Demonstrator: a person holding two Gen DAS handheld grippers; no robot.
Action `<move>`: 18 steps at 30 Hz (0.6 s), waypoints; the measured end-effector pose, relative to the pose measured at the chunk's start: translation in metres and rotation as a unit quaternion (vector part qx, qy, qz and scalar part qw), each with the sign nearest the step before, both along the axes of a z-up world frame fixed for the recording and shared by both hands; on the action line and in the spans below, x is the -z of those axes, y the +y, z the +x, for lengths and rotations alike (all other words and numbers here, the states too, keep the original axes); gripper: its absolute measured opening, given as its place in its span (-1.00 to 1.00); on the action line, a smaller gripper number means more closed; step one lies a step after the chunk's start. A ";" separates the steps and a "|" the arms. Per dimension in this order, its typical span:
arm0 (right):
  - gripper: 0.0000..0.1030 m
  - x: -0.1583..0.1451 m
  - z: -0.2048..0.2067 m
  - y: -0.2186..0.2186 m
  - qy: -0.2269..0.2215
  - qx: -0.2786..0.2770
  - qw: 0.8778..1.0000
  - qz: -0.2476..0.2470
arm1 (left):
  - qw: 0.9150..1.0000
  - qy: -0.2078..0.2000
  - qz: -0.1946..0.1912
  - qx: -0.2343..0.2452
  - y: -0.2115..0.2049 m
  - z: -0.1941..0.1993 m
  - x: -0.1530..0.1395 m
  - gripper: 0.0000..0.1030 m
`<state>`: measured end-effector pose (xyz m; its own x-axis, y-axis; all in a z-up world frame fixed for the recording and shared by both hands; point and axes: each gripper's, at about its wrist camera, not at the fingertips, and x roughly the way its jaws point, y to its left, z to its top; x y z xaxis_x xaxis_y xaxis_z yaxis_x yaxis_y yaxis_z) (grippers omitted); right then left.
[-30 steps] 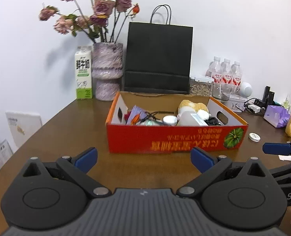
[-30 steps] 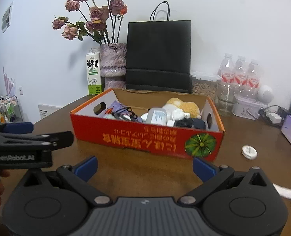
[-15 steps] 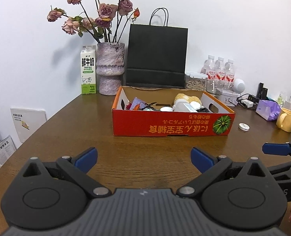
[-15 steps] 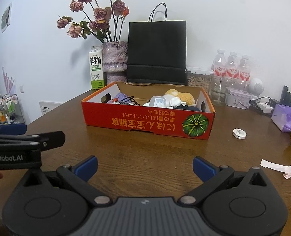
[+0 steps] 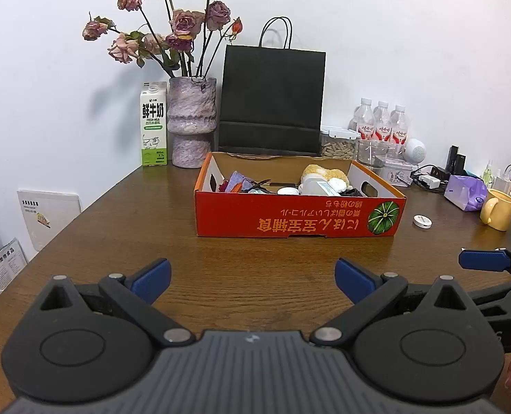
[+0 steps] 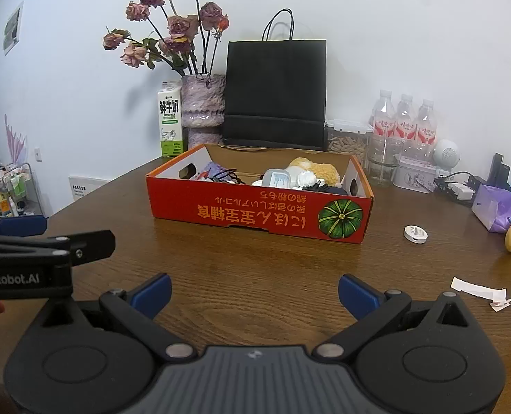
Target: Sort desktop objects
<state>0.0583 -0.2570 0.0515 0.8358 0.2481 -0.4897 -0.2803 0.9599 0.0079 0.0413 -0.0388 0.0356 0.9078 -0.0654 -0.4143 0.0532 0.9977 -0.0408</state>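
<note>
A red cardboard box (image 5: 297, 217) (image 6: 255, 212) stands on the brown table, holding several small objects: a yellow plush, white containers, a purple pack, black cables. A small white round disc (image 5: 422, 221) (image 6: 415, 233) lies on the table right of the box. My left gripper (image 5: 252, 277) is open and empty, well in front of the box. My right gripper (image 6: 253, 291) is open and empty, also in front of the box. Each gripper shows at the edge of the other's view.
Behind the box stand a black paper bag (image 5: 272, 100), a vase with dried roses (image 5: 192, 124), a milk carton (image 5: 154, 127) and water bottles (image 5: 381, 126). At the right are a yellow mug (image 5: 498, 208), a purple pack (image 5: 466, 193) and paper scraps (image 6: 486, 293).
Both grippers have drawn back from the box, which now looks smaller and farther. Both stay open and empty.
</note>
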 end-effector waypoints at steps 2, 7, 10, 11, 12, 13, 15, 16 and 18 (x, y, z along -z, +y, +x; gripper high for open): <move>1.00 0.000 -0.001 0.000 0.000 0.000 1.000 0.000 | 1.000 0.000 -0.001 0.000 0.000 -0.001 0.000 1.00; 1.00 0.000 -0.002 0.000 -0.001 0.000 1.000 0.000 | 1.000 0.000 0.000 0.000 0.000 -0.002 0.000 1.00; 1.00 0.000 -0.002 0.000 0.000 0.000 1.000 0.000 | 1.000 0.000 0.000 0.000 0.001 -0.001 0.000 1.00; 1.00 0.000 -0.002 0.000 0.000 0.000 1.000 0.000 | 1.000 0.000 0.000 0.000 0.001 -0.001 0.000 1.00; 1.00 0.000 -0.002 0.000 0.000 0.000 1.000 0.000 | 1.000 0.000 0.000 0.000 0.001 -0.001 0.000 1.00; 1.00 0.000 -0.002 0.000 0.000 0.000 1.000 0.000 | 1.000 0.000 0.000 0.000 0.000 -0.002 0.000 1.00; 1.00 0.000 -0.002 0.000 0.000 0.000 1.000 0.000 | 1.000 0.000 0.000 0.000 0.001 -0.001 0.000 1.00; 1.00 0.000 -0.002 0.000 0.000 0.000 1.000 0.000 | 1.000 0.000 0.000 0.000 0.000 -0.002 0.000 1.00; 1.00 0.000 -0.002 0.000 0.000 -0.001 1.000 0.000 | 1.000 0.000 0.000 0.000 0.000 -0.001 0.000 1.00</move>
<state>0.0561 -0.2571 0.0514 0.8355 0.2493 -0.4897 -0.2816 0.9595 0.0081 0.0399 -0.0385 0.0360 0.9078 -0.0656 -0.4142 0.0533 0.9977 -0.0412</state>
